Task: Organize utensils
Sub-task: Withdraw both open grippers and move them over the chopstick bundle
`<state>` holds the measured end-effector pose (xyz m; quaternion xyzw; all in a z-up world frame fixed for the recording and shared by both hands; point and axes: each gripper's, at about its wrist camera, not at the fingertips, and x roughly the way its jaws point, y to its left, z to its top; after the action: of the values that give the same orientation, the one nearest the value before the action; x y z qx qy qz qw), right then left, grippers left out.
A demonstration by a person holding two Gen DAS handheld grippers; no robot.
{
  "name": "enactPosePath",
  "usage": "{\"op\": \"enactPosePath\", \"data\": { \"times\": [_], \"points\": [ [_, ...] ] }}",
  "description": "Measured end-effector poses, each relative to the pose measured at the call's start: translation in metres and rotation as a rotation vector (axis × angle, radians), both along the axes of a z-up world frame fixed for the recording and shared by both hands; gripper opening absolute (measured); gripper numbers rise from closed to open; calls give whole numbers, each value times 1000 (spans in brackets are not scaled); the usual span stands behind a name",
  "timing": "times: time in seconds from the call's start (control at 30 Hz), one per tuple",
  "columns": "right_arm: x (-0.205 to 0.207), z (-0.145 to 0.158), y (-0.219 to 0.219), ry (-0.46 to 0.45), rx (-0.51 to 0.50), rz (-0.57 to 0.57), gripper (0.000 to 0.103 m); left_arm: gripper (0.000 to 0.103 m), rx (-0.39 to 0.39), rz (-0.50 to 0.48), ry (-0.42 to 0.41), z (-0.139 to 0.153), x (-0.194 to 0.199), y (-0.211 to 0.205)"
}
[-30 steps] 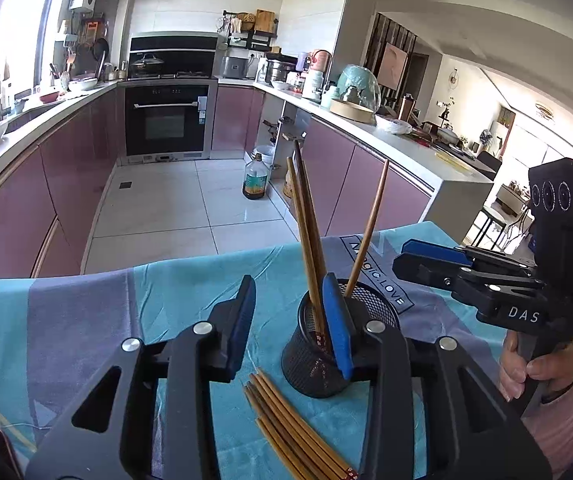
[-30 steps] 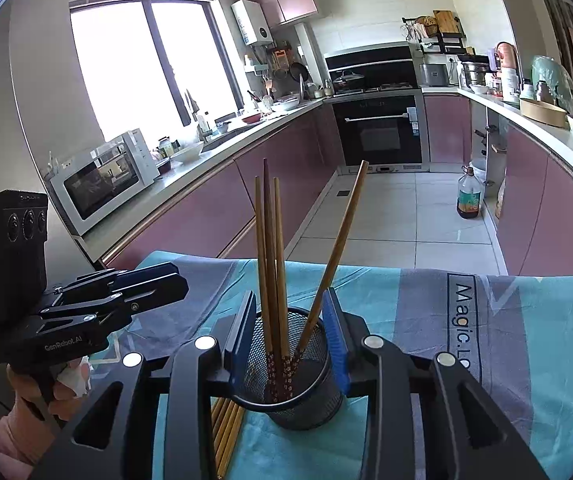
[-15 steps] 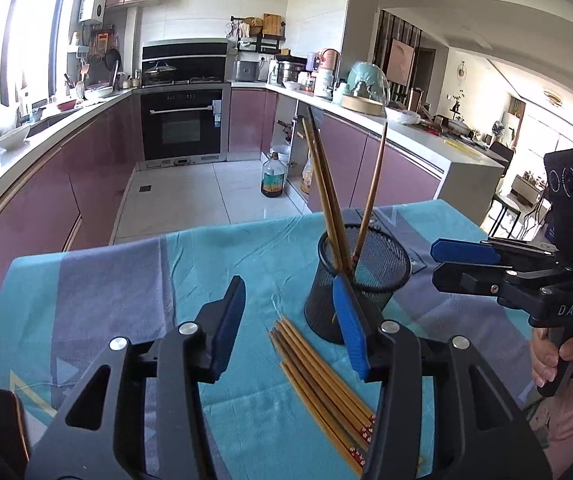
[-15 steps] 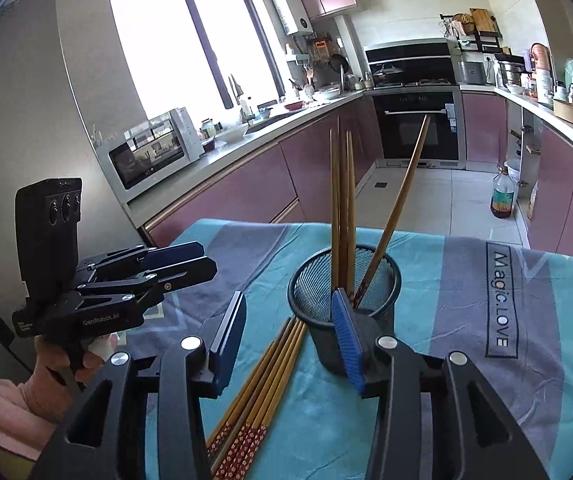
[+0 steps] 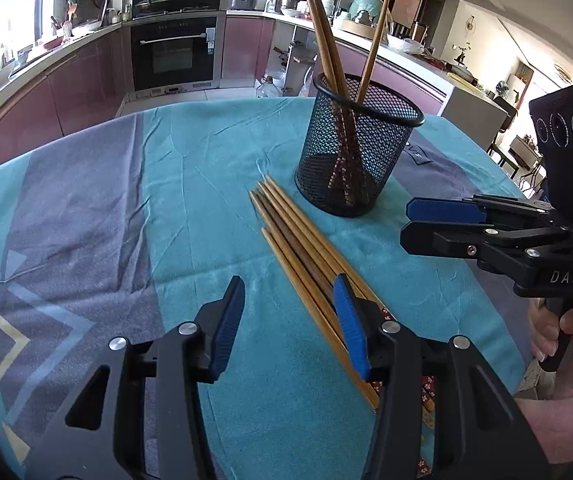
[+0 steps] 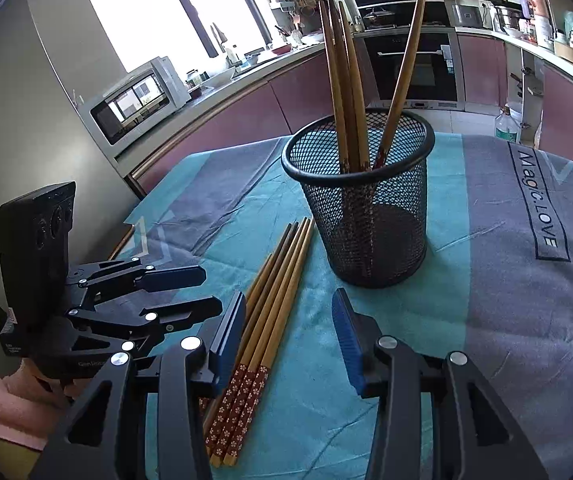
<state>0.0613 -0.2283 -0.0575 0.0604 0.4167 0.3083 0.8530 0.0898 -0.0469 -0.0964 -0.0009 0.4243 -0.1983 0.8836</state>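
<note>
Both grippers, left (image 5: 288,320) & right (image 6: 288,332), are released, nothing grasped, above chopsticks (image 6: 270,304) beside holder (image 6: 366,208).

A home kitchen. Mauve cabinets (image 5: 86,80) run under pale countertops (image 6: 246,72) along both walls, with a built-in black oven (image 5: 174,56) at the far end. A microwave (image 6: 138,100) sits by a bright window (image 6: 166,8). Pots and jars crowd the counters. A table wears a teal and grey cloth (image 5: 126,200).
</note>
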Motion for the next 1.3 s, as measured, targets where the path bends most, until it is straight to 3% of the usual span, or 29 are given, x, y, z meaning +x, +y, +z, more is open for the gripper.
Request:
{"op": "enactPosePath", "data": {
  "times": [0.27, 0.6, 0.9, 1.13, 1.3],
  "points": [
    [-1, -10, 3, 30, 4, -1, 46, 49, 31, -13, 42, -17, -8, -9],
    [-1, -13, 3, 35, -10, 0, 47, 50, 92, -4, 22, -20, -11, -10],
    [-3, -17, 18, 9, -73, 2, 46, 39, 105, 3, 17, -20, -6, -8],
    [-2, -22, 30, -13, -143, 17, 31, 26, 90, 22, 17, -22, -1, -1],
    [-1, -28, 36, -14, -185, 16, 25, 23, 83, 33, 16, -22, 2, 2]
  ]
}}
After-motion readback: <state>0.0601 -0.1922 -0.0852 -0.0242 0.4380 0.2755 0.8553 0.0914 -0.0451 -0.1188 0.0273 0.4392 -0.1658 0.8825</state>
